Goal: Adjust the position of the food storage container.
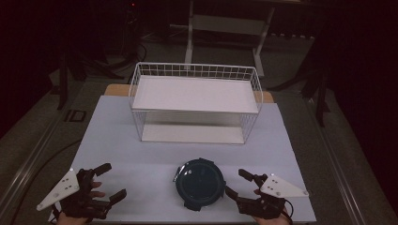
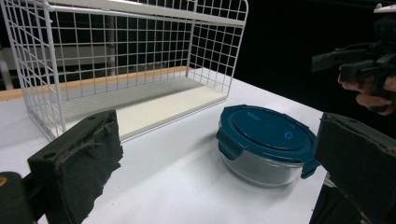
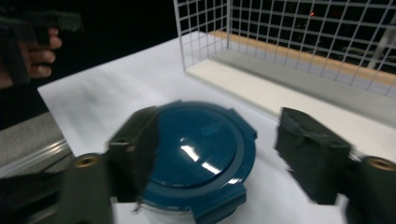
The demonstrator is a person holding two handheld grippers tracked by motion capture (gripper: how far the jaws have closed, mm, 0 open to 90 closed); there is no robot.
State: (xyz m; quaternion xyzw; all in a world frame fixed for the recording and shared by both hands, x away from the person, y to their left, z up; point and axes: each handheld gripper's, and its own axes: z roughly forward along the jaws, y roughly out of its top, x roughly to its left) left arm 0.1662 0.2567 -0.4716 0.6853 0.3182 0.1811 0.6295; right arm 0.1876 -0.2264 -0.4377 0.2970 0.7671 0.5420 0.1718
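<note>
This looks like a lab or recording room rather than a home. A plain white surface (image 1: 141, 140) stands alone on grey carpet (image 1: 28, 136), with dark curtains around it. Cables (image 1: 42, 159) trail over the floor, the metal legs of a stand (image 1: 190, 33) rise behind, and a small red light (image 1: 133, 4) glows in the dark.

A white wire rack (image 1: 195, 101) with two shelves stood toward the far edge of the white table (image 1: 117, 140), centred.
</note>
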